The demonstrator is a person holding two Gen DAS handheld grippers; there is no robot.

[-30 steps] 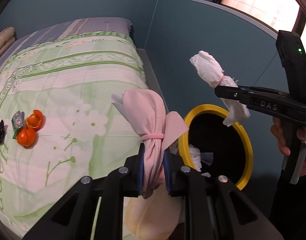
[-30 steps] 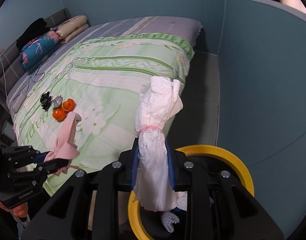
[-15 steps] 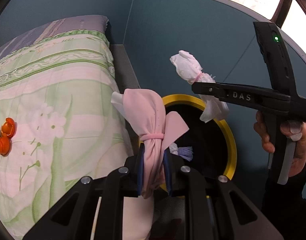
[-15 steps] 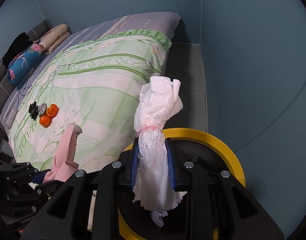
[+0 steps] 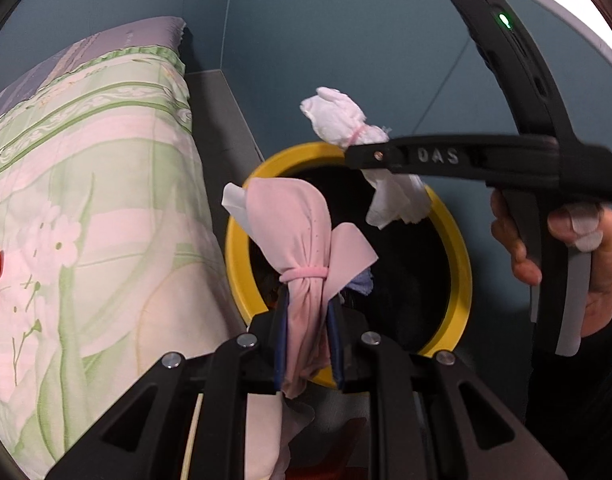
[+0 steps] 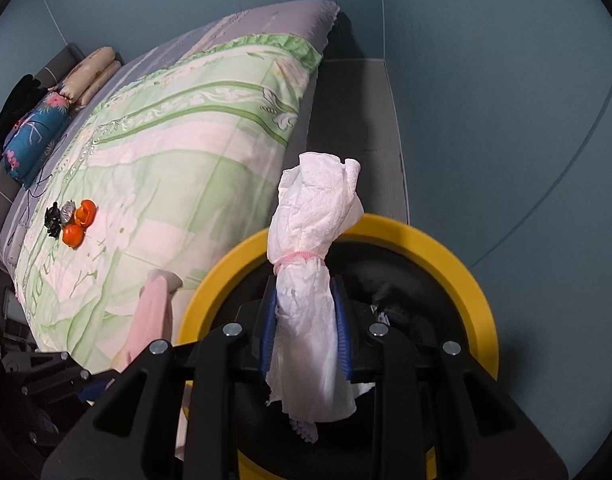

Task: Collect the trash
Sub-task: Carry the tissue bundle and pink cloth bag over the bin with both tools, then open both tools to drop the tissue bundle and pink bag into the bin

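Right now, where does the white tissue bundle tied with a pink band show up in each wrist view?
Left wrist view: the white tissue bundle sits upper centre-right, clamped in the right tool, above the bin opening.
Right wrist view: it stands upright at centre, between the blue pads of the same tool.
Shared landmark: the yellow-rimmed bin, directly below the bundle in both views.
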